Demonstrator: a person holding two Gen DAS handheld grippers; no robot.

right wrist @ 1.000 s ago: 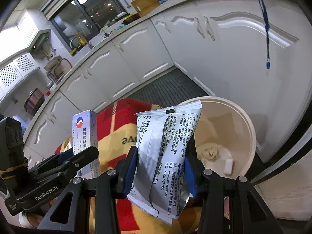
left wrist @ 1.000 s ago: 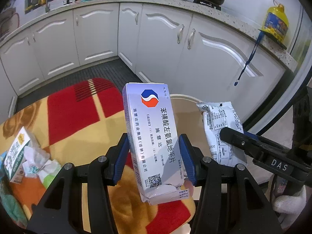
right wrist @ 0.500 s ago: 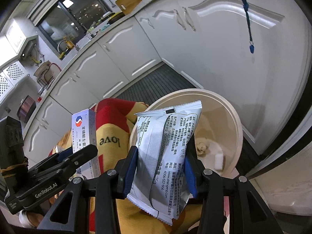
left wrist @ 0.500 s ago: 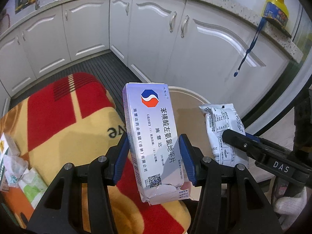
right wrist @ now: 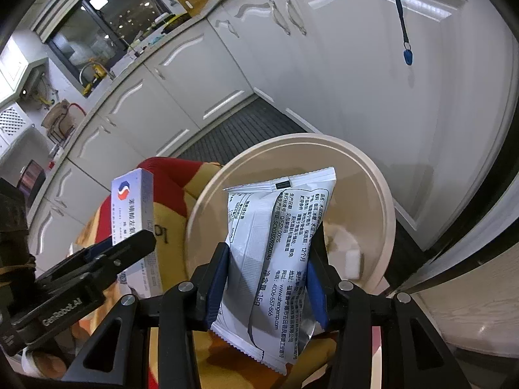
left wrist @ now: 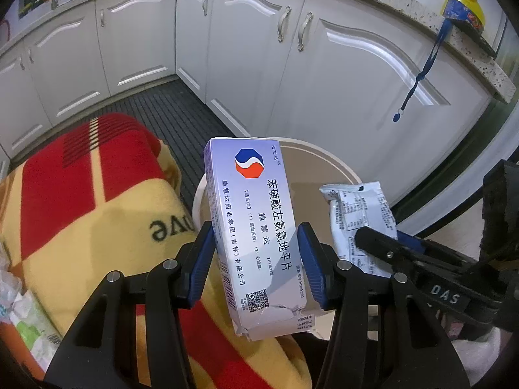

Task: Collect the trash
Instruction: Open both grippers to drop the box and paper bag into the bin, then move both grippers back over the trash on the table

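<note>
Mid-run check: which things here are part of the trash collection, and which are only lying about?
Job:
- medicine box in left gripper
- snack wrapper in right gripper
- waste bin
- crumpled wrappers on the blanket

Lying about:
- red and yellow blanket
- blue lanyard
- yellow bottle

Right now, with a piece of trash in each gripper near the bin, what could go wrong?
1. The medicine box is clamped low by the left gripper and seems nearer the bin's rim and the blanket than its middle; released here, it might miss.
2. The snack packet in the right gripper is limp and could cling to a jaw.
3. The grippers sit close together and could bump.
</note>
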